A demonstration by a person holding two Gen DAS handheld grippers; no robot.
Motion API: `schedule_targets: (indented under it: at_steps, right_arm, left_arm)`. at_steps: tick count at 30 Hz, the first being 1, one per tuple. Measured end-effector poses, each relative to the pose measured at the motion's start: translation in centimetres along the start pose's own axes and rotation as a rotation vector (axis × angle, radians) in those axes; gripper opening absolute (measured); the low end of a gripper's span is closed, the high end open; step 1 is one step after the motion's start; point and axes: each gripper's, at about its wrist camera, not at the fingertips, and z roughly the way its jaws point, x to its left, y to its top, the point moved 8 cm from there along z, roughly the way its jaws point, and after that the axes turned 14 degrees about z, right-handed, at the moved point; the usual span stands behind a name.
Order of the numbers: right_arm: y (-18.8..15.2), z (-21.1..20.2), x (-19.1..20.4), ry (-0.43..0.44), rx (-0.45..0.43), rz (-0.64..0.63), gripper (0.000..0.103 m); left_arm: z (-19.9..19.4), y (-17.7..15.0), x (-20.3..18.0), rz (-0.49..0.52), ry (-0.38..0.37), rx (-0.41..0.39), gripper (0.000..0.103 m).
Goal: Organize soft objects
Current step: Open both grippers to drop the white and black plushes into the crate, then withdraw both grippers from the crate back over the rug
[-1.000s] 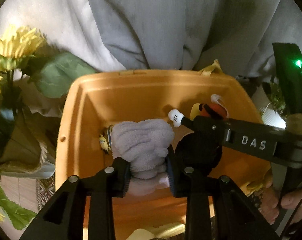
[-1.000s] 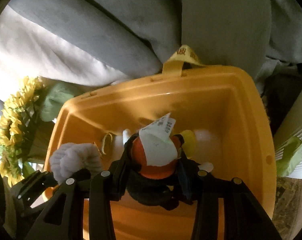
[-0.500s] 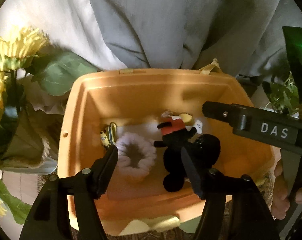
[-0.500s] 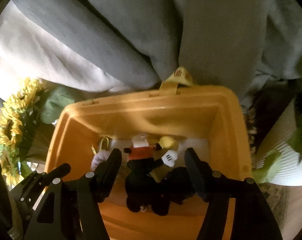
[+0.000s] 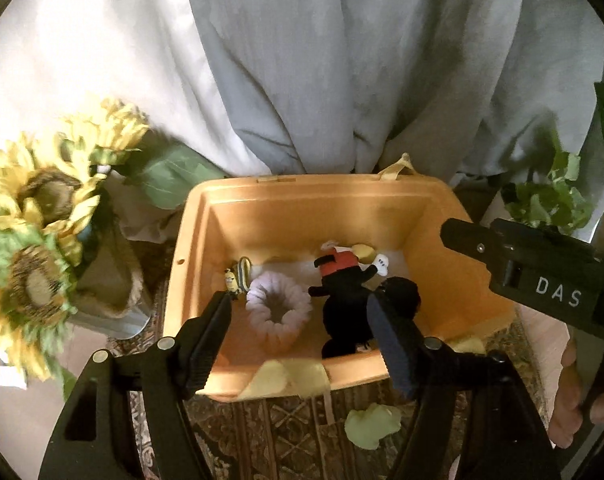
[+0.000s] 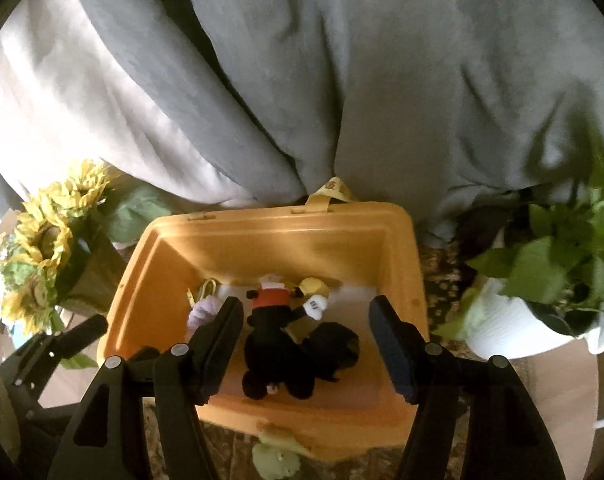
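An orange bin stands on a patterned rug. Inside lie a lilac fluffy ring and, to its right, a black mouse plush in red shorts. My left gripper hangs above the ring; its jaws are opening and touch nothing. Over the plush, my right gripper stands open, its pads clear of the toy on both sides. The right gripper's body also shows at the right edge of the left wrist view.
A small yellow charm lies in the bin's left back corner. Pale green soft pieces lie on the rug before the bin. Sunflowers stand left, a potted plant right, grey cloth behind.
Both grippers let go: the left dropped the lilac ring, the right the black plush, both into the bin. Both then opened and rose away from the bin.
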Motion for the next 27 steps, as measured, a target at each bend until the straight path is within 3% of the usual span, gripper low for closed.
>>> schedule_targets:
  at_steps: [14,18,27]
  right_arm:
    - [-3.9,-6.8,-1.2,-0.056,-0.075,-0.025,0.066]
    - [-5.3,-8.6,-1.7,-0.062,-0.099,-0.028,0.076]
    - [-8.0,-12.9,-2.6,-0.073,-0.200,-0.008,0.076]
  left_arm:
    - [-7.5,-2.7,-0.6,-0.046,0.082,-0.077,0.085]
    - [-9.5,-4.0,-1.0,-0.052,0.107,-0.094,0.088]
    - [-12.4,-7.0,-2.0,-0.043,0.121,-0.116,0.092]
